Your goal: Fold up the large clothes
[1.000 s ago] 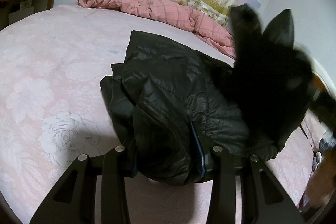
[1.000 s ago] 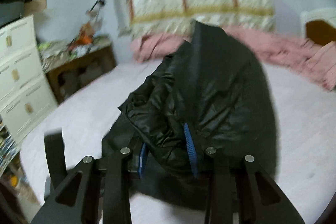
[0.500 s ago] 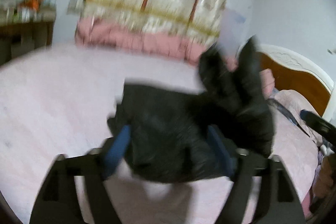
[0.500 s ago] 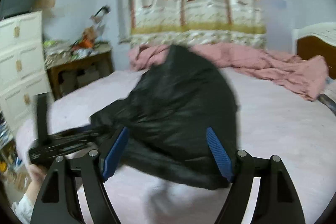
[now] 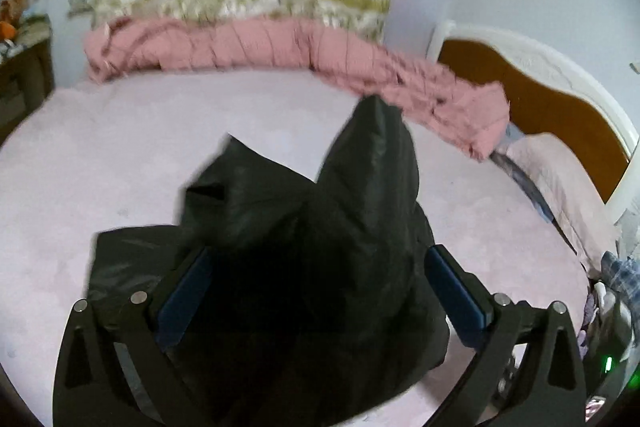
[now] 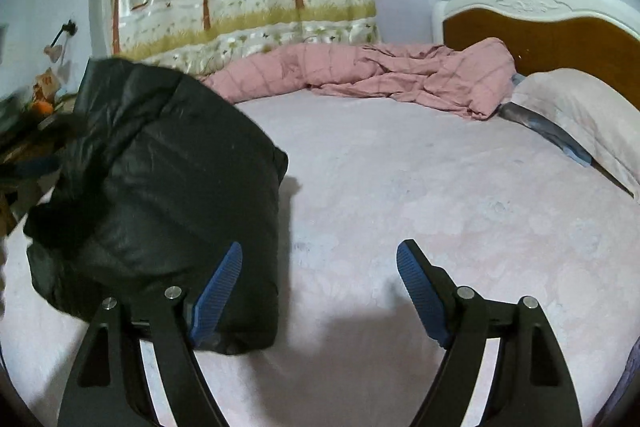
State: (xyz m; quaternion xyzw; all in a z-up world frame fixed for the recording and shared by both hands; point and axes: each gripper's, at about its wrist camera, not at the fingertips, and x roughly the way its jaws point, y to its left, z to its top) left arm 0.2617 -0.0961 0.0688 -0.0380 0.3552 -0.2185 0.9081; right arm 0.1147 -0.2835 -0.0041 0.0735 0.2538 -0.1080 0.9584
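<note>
**Both grippers released over the folded jacket**

My left gripper (image 5: 320, 291) is spread wide with the black puffer jacket (image 5: 304, 267) lying between its fingers, not pinched. My right gripper (image 6: 320, 291) is also spread, holding nothing, just beside the jacket. The bundle sits near the front edge of the bed (image 6: 440, 207). I should press the puffy top flat before leaving. Behind lies a pink quilt (image 6: 380, 71).
</note>
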